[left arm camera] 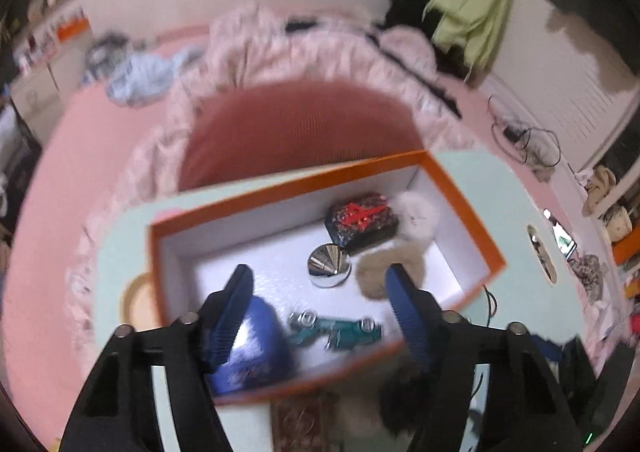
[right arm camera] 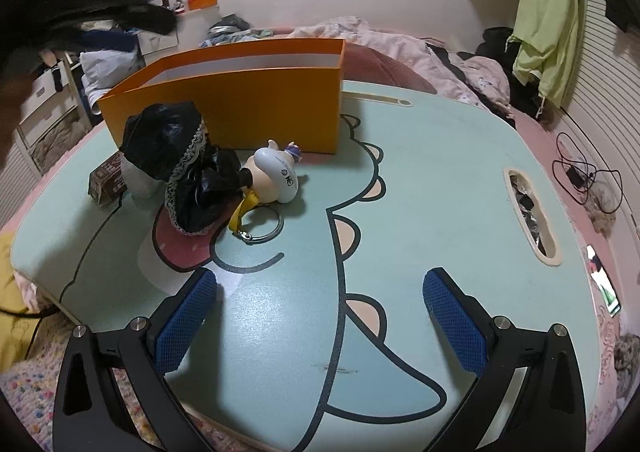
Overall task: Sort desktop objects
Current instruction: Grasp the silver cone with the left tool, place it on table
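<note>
Pink bedding and a rumpled quilt surround a pale green lap table (right arm camera: 440, 156) printed with a cartoon dinosaur, which sits on the bed. At its far left stands an orange box (right arm camera: 248, 104) with a white inside. Seen from the left wrist, blurred by motion, the left gripper (left arm camera: 320, 288) hangs over that box (left arm camera: 460, 196), its blue pads apart with nothing pressed between them; no object is gripped. Inside the box lie a dark little case with red markings (left arm camera: 362, 220), a white fluffy ball (left arm camera: 416, 214), a tan fluffy piece (left arm camera: 380, 272), a shiny silver round thing (left arm camera: 329, 264), a teal metal object (left arm camera: 336, 330) and a blue pouch (left arm camera: 260, 344) under the left finger. The right gripper (right arm camera: 320, 292) hovers low over the bare near part of the table, jaws spread wide and empty. Still out on the table, just in front of the box, are a black lace-trimmed bundle (right arm camera: 180, 156), a small brown carton (right arm camera: 106, 180) and a white figure keychain (right arm camera: 276, 172) with a yellow strap and metal ring.
</note>
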Motion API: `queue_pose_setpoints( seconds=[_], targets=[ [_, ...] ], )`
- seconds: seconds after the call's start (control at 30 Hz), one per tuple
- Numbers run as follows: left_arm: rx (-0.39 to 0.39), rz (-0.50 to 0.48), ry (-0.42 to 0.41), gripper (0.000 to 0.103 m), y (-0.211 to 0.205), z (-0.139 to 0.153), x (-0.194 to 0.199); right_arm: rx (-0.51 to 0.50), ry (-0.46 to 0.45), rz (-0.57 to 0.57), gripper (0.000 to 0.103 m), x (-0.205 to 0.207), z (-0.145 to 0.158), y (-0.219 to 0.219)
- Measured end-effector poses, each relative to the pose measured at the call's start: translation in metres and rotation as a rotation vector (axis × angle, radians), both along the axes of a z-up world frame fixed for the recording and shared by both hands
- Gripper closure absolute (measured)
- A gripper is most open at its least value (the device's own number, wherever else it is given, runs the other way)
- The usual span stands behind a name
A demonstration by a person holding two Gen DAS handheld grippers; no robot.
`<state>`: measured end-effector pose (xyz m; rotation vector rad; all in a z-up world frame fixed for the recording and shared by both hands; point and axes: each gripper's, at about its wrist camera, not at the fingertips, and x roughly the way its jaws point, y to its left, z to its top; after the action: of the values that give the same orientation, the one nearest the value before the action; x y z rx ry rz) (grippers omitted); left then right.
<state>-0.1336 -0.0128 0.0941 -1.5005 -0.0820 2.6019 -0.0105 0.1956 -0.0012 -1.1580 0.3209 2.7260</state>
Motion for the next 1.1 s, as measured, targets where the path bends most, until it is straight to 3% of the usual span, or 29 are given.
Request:
queue_pose_setpoints(
  seconds=[0.13, 0.2, 0.3, 0.4, 0.53, 0.7, 0.77, 0.93, 1.1],
  targets=[
    [-0.008, 0.018, -0.124, 0.052, 0.008, -0.033, -0.026, 0.001, 0.000, -0.001, 0.000, 0.000, 0.000, 0.000],
    [-0.024, 0.023, -0.153, 0.054, 0.014, -0.044, -0.033, 0.000, 0.000, -0.001, 0.000, 0.001, 0.000, -0.001],
    [-0.038, 0.032, -0.200, 0.066, 0.018, -0.060, -0.040, 0.000, 0.001, -0.002, 0.000, 0.001, 0.000, -0.001],
    [-0.039, 0.024, -0.170, 0.075, 0.017, -0.058, -0.039, 0.001, 0.001, -0.002, 0.000, 0.001, 0.000, -0.001],
    [0.065, 0.014, -0.088, 0.075, 0.005, -0.034, -0.024, 0.000, 0.002, -0.002, 0.000, 0.001, 0.000, 0.000],
    [0.187, -0.027, 0.093, 0.075, -0.012, 0.025, 0.038, 0.000, 0.002, -0.004, 0.000, 0.001, 0.000, -0.001],
    [0.203, -0.058, 0.127, 0.075, -0.014, 0.033, 0.060, 0.000, 0.003, -0.005, 0.000, 0.001, 0.000, -0.001],
    [0.196, -0.119, 0.123, 0.075, -0.011, 0.008, 0.123, 0.000, 0.003, -0.005, 0.000, 0.002, 0.000, 0.000],
    [0.149, -0.218, 0.117, 0.075, 0.021, -0.023, 0.153, 0.000, 0.004, -0.006, 0.000, 0.002, 0.000, -0.001]
  ],
)
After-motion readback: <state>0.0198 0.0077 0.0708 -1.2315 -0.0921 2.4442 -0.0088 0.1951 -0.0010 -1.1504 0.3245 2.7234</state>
